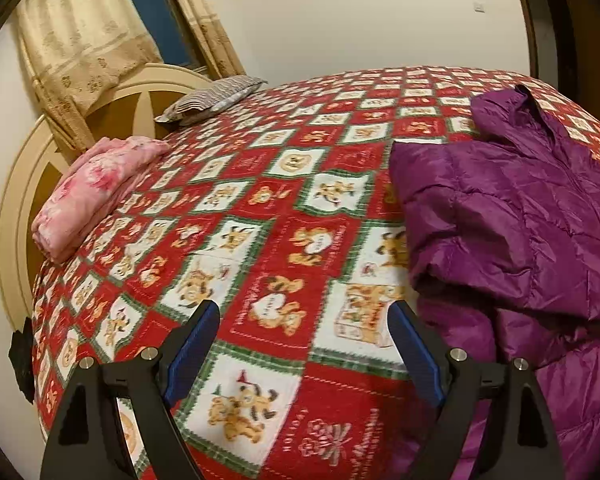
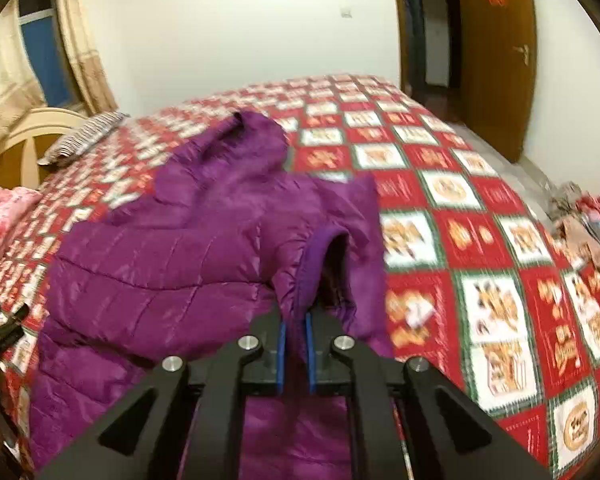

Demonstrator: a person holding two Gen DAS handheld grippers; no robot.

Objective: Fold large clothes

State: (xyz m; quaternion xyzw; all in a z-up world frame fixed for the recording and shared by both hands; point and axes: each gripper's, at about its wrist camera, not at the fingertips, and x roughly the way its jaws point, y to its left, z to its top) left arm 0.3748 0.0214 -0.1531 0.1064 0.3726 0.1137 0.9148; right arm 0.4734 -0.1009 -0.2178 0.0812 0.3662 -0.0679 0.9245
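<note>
- Judging by how the purple jacket [image 2: 172,264] lies, you are early in the fold: it sits rumpled on the bed [image 2: 480,240], with its hood [image 2: 252,140] toward the far side and its body bunched in uneven ridges.
- Nothing about it reads as a finished fold yet; no edge is squared and the lower part spreads loose toward you.
- One sleeve [image 2: 340,248] is lifted up off the bedspread, its cuff opening dark and facing you, so I take the step in hand to be bringing that sleeve in across the body.
- Left to do, as I judge it: the other sleeve, flattening the body, then doubling it over.
- Your right gripper [image 2: 294,320] is pressed nearly together and pinches the sleeve's cuff edge, with the purple cloth squeezed between the blue pads [image 2: 282,344].
- Your left gripper [image 1: 304,320] stands spread wide and holds nothing; only the patterned bedspread shows between its fingers [image 1: 196,344].
- Its right-hand finger is just beside the jacket's near edge [image 1: 440,288], but I cannot tell whether it touches the cloth.
- Off to the left, near the headboard [image 1: 20,208], a pink folded cloth [image 1: 92,196] lies well apart from the jacket, with a striped pillow [image 1: 212,98] farther back; I cannot tell whether the pink cloth belongs to the task.
- Both views are somewhat blurred, so finer details such as the jacket's zip and seams stay unclear.
</note>
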